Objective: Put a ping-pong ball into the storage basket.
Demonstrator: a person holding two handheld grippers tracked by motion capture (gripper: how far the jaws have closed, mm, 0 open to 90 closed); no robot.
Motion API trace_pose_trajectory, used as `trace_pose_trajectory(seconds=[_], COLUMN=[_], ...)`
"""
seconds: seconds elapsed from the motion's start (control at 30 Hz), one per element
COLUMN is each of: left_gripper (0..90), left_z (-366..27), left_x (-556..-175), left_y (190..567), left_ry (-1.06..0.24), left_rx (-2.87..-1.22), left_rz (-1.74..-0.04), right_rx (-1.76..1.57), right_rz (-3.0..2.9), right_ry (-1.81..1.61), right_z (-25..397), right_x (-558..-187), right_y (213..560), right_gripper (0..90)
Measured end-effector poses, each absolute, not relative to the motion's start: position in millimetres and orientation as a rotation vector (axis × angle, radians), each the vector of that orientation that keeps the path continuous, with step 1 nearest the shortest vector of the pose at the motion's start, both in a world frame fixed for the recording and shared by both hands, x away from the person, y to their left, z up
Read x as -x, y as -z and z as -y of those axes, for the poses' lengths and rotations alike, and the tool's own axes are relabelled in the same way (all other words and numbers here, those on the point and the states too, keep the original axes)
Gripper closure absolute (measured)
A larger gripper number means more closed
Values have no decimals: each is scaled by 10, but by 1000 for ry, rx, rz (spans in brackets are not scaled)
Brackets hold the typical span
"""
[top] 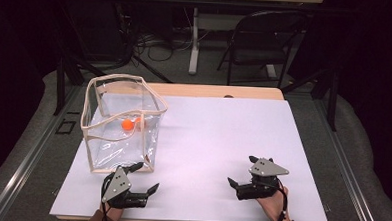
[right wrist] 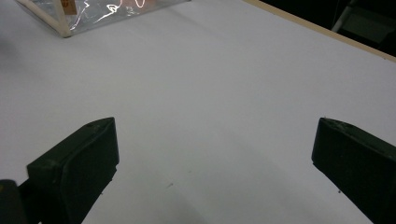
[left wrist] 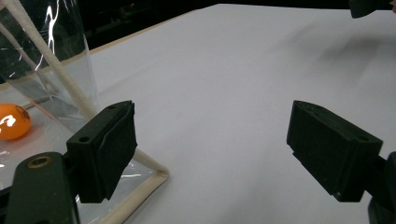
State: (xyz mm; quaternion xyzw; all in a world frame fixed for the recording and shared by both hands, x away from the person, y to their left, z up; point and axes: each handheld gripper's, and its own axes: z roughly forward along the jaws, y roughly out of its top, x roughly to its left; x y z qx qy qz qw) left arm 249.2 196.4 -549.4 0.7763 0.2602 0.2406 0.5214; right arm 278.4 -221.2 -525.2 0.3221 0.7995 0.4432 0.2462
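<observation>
The place looked like a lab or recording studio set up for data capture rather than a home. A plain white sheet (top: 217, 141) covered a wooden table (top: 210, 91) under bright light, while everything around it stayed dark. On the far side stood a black folding chair (top: 259, 43) on grey carpet (top: 210, 71), with loose cables (top: 152, 46) trailing across the floor near a table leg (top: 194, 40). Black stand legs (top: 65, 72) rose at the far left, and a metal floor rail (top: 29, 153) ran along the left edge.

High view overhead; gripper views low, sharing table (top: 223, 136)
</observation>
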Motion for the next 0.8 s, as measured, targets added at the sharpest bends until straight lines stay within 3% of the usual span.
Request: trace_pose_trajectory(seconds=[0.8], left_gripper=[160], left_z=[-1959], left_x=[-2497], left_y=[5495], left_ry=[-571], left_rx=[-1865], left_rz=[-622], right_rx=[-892], right_rz=[-2044], right_ry=[-1216], right_z=[2415], right_x=[-2551], right_y=[5304], right_gripper=[1])
